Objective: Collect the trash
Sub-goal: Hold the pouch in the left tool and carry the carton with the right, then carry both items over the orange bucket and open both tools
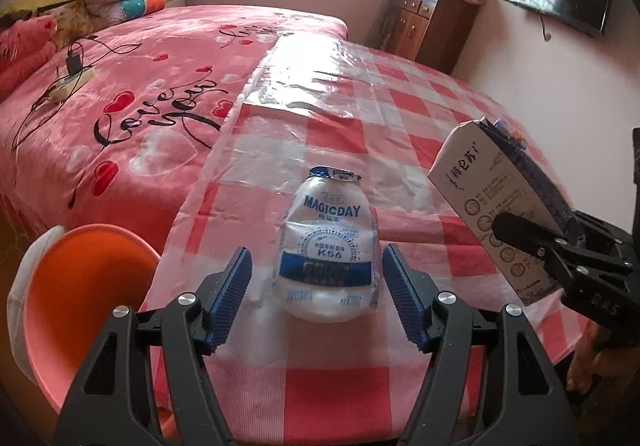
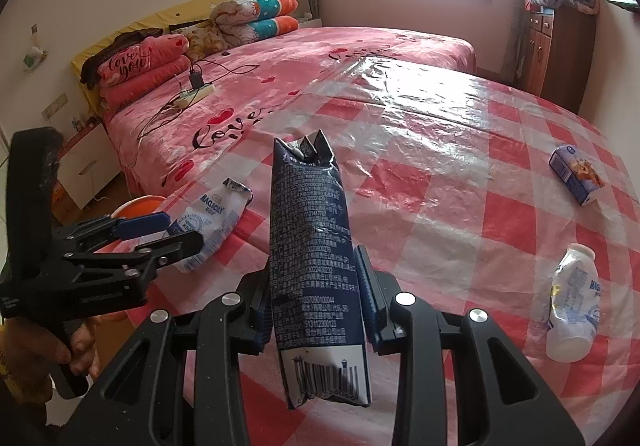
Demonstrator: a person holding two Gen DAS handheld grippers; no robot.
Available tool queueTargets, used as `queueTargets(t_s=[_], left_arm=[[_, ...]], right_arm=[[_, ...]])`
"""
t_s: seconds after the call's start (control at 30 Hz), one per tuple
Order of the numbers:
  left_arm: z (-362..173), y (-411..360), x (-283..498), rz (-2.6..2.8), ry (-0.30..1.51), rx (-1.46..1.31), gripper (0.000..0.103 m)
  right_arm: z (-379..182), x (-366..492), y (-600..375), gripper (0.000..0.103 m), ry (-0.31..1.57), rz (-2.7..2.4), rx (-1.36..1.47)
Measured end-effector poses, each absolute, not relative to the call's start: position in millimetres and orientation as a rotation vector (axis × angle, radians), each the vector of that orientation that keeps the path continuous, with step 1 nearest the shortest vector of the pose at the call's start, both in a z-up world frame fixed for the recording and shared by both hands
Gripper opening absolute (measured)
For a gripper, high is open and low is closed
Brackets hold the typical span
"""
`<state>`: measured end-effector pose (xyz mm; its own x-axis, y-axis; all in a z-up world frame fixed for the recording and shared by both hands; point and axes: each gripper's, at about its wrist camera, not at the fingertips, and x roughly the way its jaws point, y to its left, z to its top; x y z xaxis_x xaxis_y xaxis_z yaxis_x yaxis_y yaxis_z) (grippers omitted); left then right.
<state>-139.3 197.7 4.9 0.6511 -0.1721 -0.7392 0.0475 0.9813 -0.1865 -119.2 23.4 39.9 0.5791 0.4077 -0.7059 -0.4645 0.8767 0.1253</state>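
A crushed white-and-blue Magicday bottle [image 1: 328,246] lies on the checked tablecloth [image 1: 320,386]. My left gripper [image 1: 316,252] is open around it, its blue pads [image 1: 234,286] on either side with small gaps. The right wrist view shows the same bottle [image 2: 216,214] at the tips of the left gripper [image 2: 180,231]. My right gripper [image 2: 314,262] is shut on a flattened dark-blue milk carton [image 2: 308,214], held upright above the table. In the left wrist view the carton [image 1: 492,182] and right gripper [image 1: 536,220] hang at the right edge.
An orange bin [image 1: 84,286] stands beside the table's left edge. A small blue box [image 2: 576,174] and another white bottle [image 2: 572,306] lie on the table's right side. A pink bed [image 2: 280,58] with a power strip [image 2: 196,92] sits beyond the table.
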Motion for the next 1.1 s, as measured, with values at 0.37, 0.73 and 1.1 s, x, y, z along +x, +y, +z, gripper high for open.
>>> queueTargets(t_s=[0.37,0.73,1.1], left_arm=[[1,179,-127,-0.054,0.875,-0.027,0.059],[2,183,-128,-0.025,0.868,-0.044,0.059],[19,203,-143,0.024,0.833,-0.053,0.059]], right_arm=[[31,-118,21,0.037,0.82,0.53,-0.058],[28,-118,17,0.037,0.826,0.533,-0.045],[35,-116,21,0.037,0.841,0.569,-0.013]])
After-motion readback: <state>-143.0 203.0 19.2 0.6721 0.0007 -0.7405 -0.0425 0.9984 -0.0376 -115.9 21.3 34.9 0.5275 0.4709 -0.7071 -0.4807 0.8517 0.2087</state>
